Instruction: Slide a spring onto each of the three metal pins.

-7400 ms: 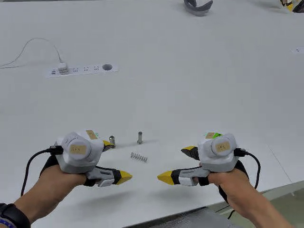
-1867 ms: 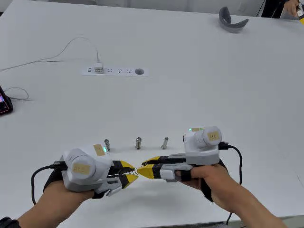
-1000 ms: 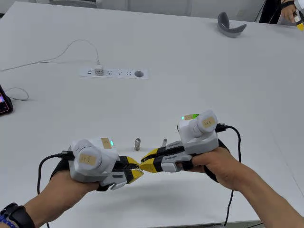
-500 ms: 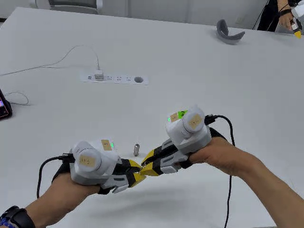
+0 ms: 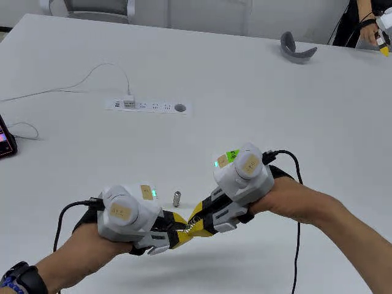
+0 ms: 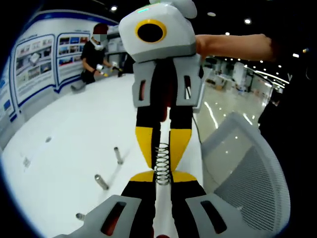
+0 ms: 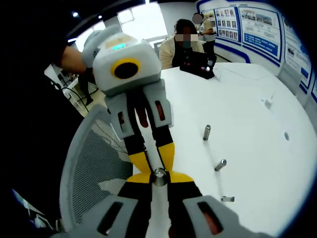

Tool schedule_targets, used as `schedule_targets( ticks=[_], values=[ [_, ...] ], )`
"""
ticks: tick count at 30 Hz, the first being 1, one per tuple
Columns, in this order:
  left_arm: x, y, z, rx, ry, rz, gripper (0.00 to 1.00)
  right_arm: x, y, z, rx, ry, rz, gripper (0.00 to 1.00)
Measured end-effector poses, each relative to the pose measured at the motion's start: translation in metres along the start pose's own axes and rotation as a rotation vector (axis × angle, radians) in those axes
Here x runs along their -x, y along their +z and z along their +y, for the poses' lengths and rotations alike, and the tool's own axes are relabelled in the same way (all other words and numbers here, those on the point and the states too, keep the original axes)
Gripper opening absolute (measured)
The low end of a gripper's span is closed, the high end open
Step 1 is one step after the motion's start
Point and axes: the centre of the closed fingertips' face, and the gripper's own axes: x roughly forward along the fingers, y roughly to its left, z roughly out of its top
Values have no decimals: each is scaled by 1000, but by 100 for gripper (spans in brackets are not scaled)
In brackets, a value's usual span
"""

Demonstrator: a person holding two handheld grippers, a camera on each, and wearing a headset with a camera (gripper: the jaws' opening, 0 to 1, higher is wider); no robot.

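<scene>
Spring point(image 6: 162, 163), slim silvery wire coil

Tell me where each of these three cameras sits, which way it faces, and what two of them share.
Head view: on the person's head, looking forward and down at the table; forearms, left gripper and right gripper show.
Left gripper view: on the left gripper, looking along its jaws at the right gripper's front.
Right gripper view: on the right gripper, looking along its jaws at the left gripper's front.
Shared: both gripper views show the spring pinched between the tips, and the pins.
</scene>
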Motion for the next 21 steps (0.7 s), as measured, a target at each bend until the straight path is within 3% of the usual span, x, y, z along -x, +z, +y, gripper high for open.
schedule_targets(
  ticks=[10,21],
  values=[
    [-4,-5,0,-1,14,0,12,-1,-7,0,-27,-26,-19,12],
    [4,-19,10,63,66,-2,20,9,-19,-5,-63,-62,-34,12]
  ],
)
